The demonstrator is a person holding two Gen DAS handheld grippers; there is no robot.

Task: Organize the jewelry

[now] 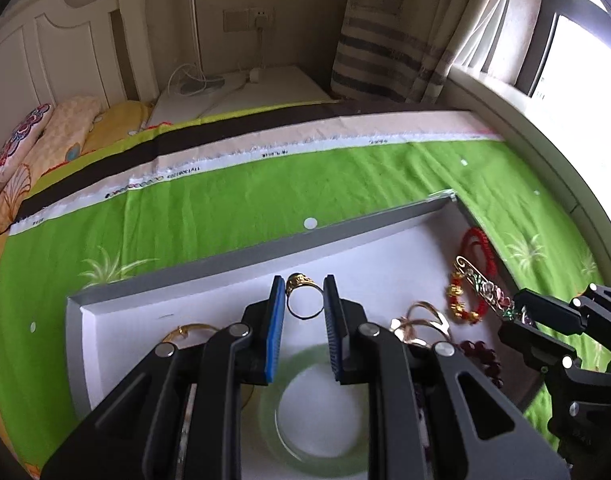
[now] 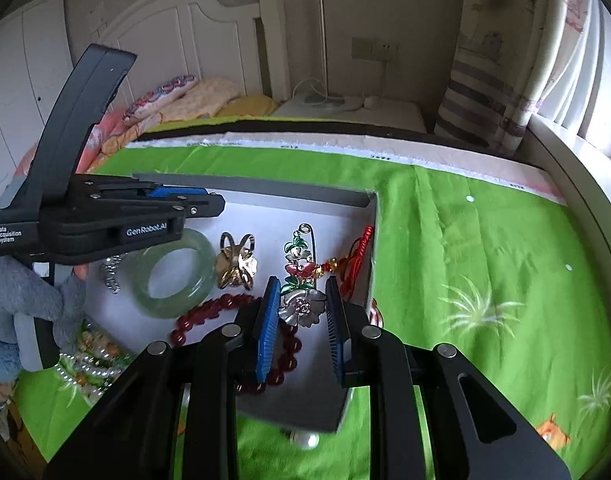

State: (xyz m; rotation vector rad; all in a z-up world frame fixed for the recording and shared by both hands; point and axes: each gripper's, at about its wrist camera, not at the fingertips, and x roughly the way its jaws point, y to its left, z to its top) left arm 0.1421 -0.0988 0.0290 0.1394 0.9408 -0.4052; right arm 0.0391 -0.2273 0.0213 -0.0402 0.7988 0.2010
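Left wrist view: my left claw (image 1: 304,292) is part open, blue pads either side of a gold ring (image 1: 302,295) that stands between them at the tips; can't tell if the pads touch it. The ring sits in the far middle of a white tray (image 1: 177,292) on the green sheet (image 1: 209,216). A green bangle (image 1: 317,412) lies near, under the claw; a red cord bracelet (image 1: 475,276) is at the right end of the tray. Right wrist view: my right claw (image 2: 301,296) is part open around the silver flower end of a flower brooch (image 2: 301,276), the pads close on both sides, contact unclear. Left of it are a gold bow ring (image 2: 237,262), the bangle and dark red beads (image 2: 209,316).
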